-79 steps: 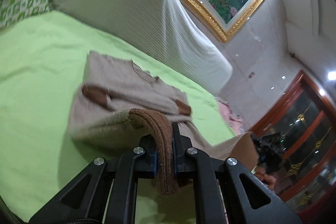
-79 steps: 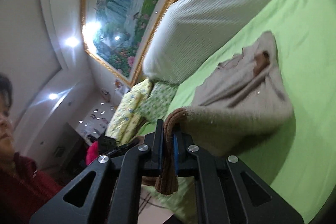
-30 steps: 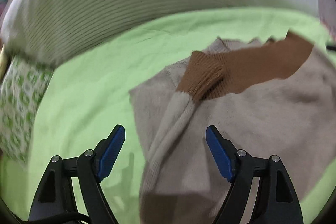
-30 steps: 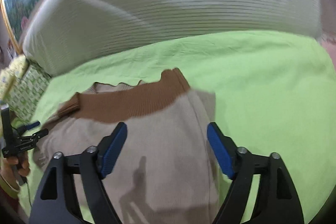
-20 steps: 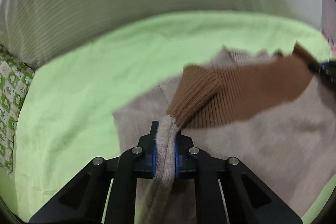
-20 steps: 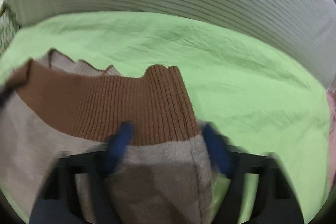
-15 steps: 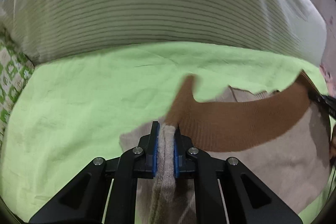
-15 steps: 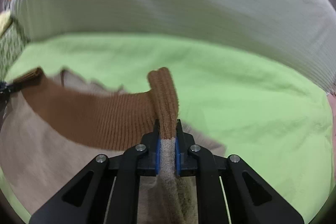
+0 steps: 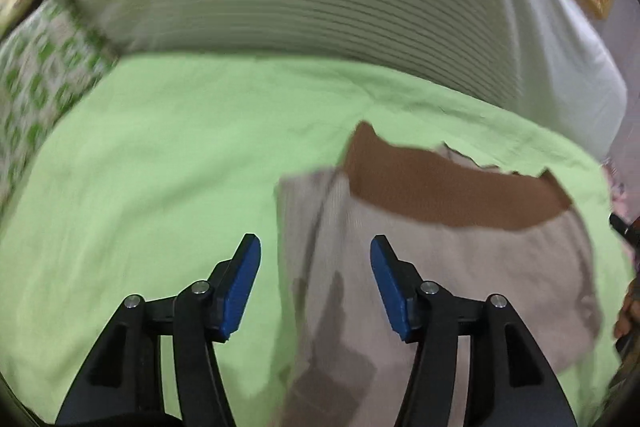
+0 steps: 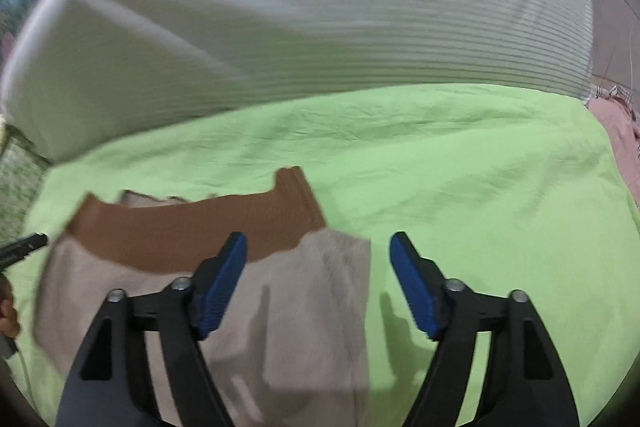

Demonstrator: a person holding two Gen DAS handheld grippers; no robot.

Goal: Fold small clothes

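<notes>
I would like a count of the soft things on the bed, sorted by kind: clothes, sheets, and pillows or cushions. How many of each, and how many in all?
Clothes: 1, the beige sweater with a brown band
Sheets: 1, the green sheet
Pillows or cushions: 2, the white striped bolster and the green patterned pillow
Total: 4

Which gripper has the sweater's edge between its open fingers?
The left gripper: the beige sweater edge lies between its just-opened jaws; the right gripper spans sweater and sheet.

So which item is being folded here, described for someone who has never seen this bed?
On the bright green sheet, below the big white ribbed bolster, lies a beige knit garment. Its broad brown ribbed band along the far edge marks it out.
</notes>
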